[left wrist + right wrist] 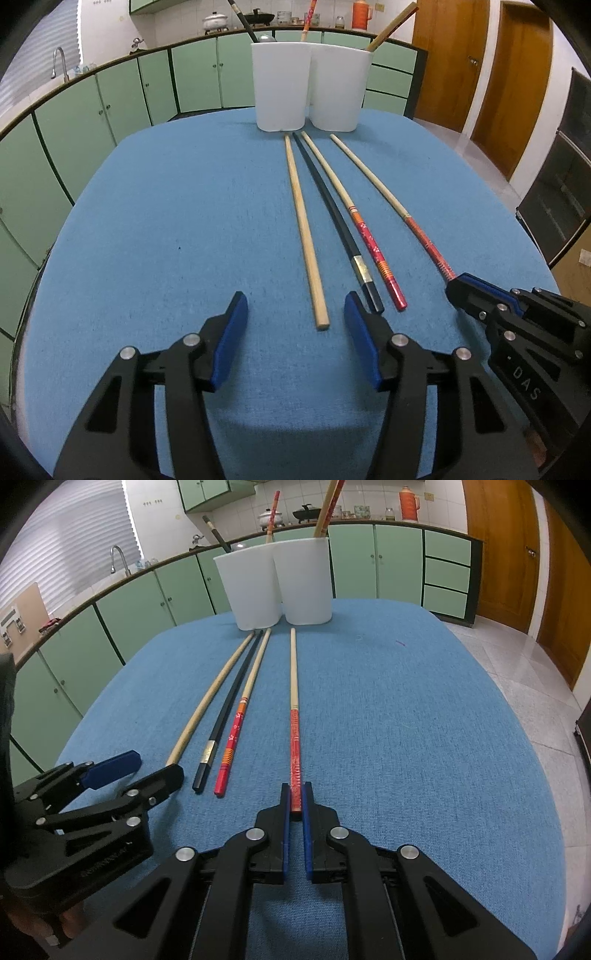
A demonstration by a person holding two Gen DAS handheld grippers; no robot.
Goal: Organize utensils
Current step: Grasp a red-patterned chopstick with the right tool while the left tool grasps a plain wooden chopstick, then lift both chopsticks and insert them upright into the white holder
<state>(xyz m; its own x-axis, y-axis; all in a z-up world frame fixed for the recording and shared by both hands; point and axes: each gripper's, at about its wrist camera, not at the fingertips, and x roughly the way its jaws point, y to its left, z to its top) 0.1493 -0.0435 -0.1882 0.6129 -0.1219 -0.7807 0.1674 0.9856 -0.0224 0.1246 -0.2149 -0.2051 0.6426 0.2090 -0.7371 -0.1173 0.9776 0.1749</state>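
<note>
The right tongs (296,794), at the lower middle of the right wrist view, are pressed together on the red end of the red-banded chopstick (293,716), which runs straight up the frame along the blue bench (424,720) toward the right white holder (304,579). Only this view shows the pinch itself; in the left wrist view the right tongs (456,286) enter from the right edge and cover that chopstick's (373,181) end.

The left tongs (295,310), at the lower middle of their own view, stand spread with the butt of the plain wooden chopstick (304,236) lying between the blue pads (232,332), touching neither. The right pad sits just beside the end of the black chopstick (328,206). In the right wrist view the left tongs (155,768) appear at the lower left, one black finger covering the plain chopstick's (207,698) butt.

Next to the black one lies the red flowered chopstick (360,229), its tip pointing at the left white holder (280,85). Both holders stand touching at the far edge of the bench, with utensils already standing in them.

Both tongs point slantwise down at the bench. Fingers of a hand (70,928) show under the left tool at the lower left of the right wrist view.
</note>
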